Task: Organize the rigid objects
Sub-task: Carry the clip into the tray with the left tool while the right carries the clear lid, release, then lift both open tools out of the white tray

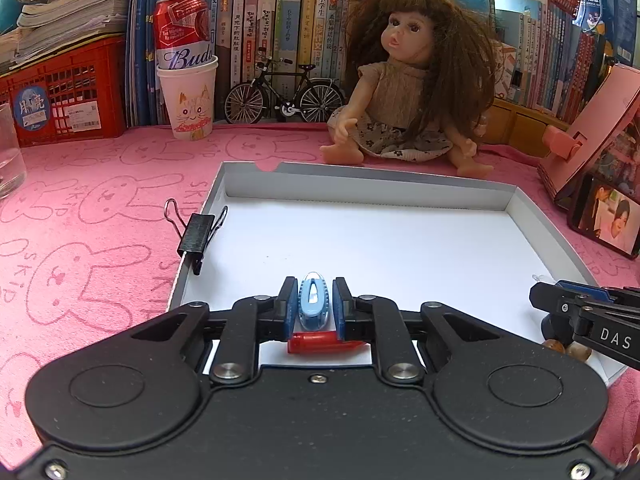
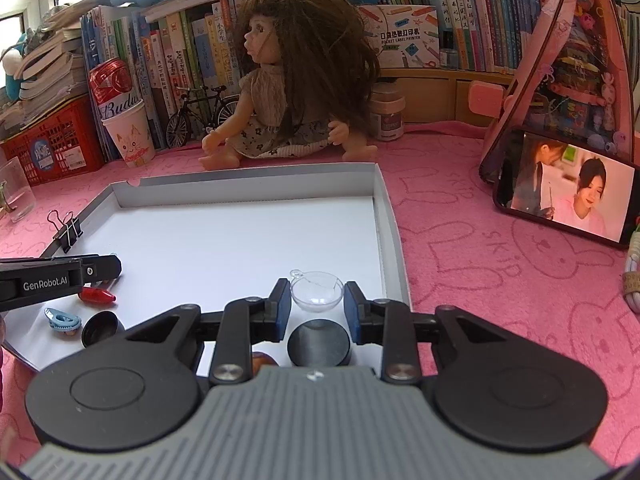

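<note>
A white shallow tray lies on the pink cloth. My left gripper is over its near edge, shut on a small blue oval piece held upright between the pads. A red bullet-shaped piece lies on the tray under the fingers. My right gripper stands open over the tray's near right corner. A clear plastic half-dome sits between its pads with thin gaps either side. A black round cap lies just behind the dome. In the right wrist view the left gripper reaches in from the left above the red piece.
A black binder clip grips the tray's left rim. A similar blue piece, a second black cap and brown beads lie on the tray. Beyond it sit a doll, a paper cup and a phone.
</note>
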`<state>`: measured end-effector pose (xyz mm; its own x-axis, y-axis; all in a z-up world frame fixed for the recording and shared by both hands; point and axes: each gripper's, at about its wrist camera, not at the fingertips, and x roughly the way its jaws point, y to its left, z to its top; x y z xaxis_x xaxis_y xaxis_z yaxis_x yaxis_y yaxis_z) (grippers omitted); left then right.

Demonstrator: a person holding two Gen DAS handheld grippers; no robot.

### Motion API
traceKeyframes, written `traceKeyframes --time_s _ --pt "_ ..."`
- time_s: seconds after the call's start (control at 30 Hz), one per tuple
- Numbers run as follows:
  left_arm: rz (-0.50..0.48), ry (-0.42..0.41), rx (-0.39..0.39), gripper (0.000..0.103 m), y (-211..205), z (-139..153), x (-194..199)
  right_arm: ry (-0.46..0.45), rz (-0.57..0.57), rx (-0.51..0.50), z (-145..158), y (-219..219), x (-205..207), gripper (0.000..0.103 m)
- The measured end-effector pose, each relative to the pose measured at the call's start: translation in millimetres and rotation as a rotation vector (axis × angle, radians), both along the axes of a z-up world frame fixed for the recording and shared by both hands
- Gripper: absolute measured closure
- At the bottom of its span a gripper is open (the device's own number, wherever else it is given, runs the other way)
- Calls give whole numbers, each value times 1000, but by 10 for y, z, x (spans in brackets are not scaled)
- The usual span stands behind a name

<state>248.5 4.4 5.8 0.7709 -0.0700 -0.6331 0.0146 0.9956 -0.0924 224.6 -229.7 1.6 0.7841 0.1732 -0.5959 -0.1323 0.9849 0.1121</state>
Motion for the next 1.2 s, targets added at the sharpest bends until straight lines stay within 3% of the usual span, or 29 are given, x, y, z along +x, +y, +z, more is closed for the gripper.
traceKeyframes --time_s 0.03,0.13,0.23,0.4,0.63,1.2 --pt "-1 -2 -1 80 -1 7 -5 -2 -1 6 4 -15 0 65" --pt "0 -15 -4 66 -10 40 -34 -3 -5 19 24 -52 -12 50" --pt "-8 -33 -2 60 -17 89 -87 -13 0 20 53 -62 -57 48" --pt "-34 -70 -9 45 -37 190 -234 -42 8 29 130 -68 -156 29" --pt "-66 -108 -9 27 -68 324 -481 -89 30 30 244 -88 -341 17" --pt "-162 -161 -30 22 -92 429 -1110 -157 75 33 342 -103 -792 10"
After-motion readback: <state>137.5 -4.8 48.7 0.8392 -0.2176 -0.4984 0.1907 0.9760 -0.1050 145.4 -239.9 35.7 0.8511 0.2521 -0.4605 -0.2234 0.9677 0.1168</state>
